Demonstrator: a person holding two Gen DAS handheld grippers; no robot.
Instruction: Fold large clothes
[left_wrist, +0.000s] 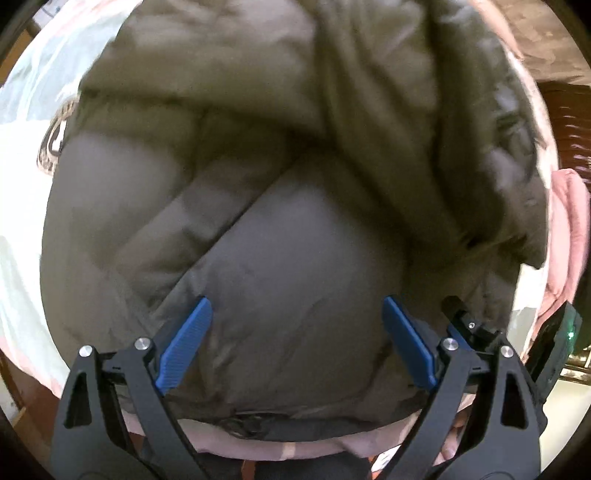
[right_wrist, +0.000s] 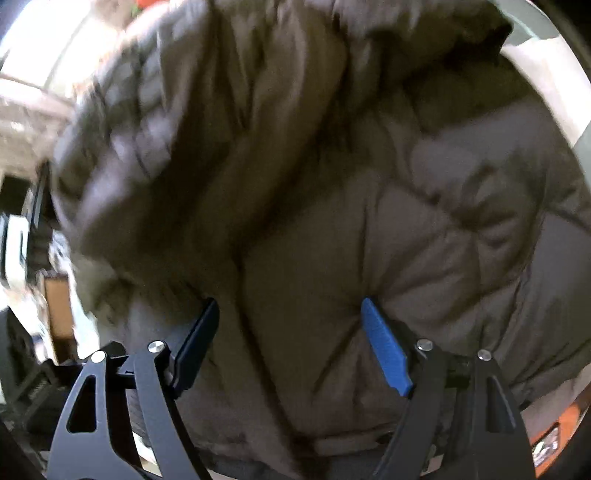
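Note:
A large grey-brown quilted puffer jacket (left_wrist: 280, 184) fills the left wrist view and lies bunched on a bed. My left gripper (left_wrist: 297, 306) is open, its blue pads spread wide just above the jacket's puffy near panel, holding nothing. The jacket (right_wrist: 369, 206) also fills the right wrist view, blurred in its upper part. My right gripper (right_wrist: 290, 306) is open too, its fingers apart over a quilted seam of the jacket. The other gripper's black body (left_wrist: 465, 325) shows at the right in the left wrist view.
The bed sheet (left_wrist: 29, 192) is white with pale green and pink patches. A pink quilt (left_wrist: 569, 236) lies at the right edge. Dark wooden furniture (left_wrist: 569, 110) stands beyond. An orange object (right_wrist: 554, 435) sits at the lower right of the right wrist view.

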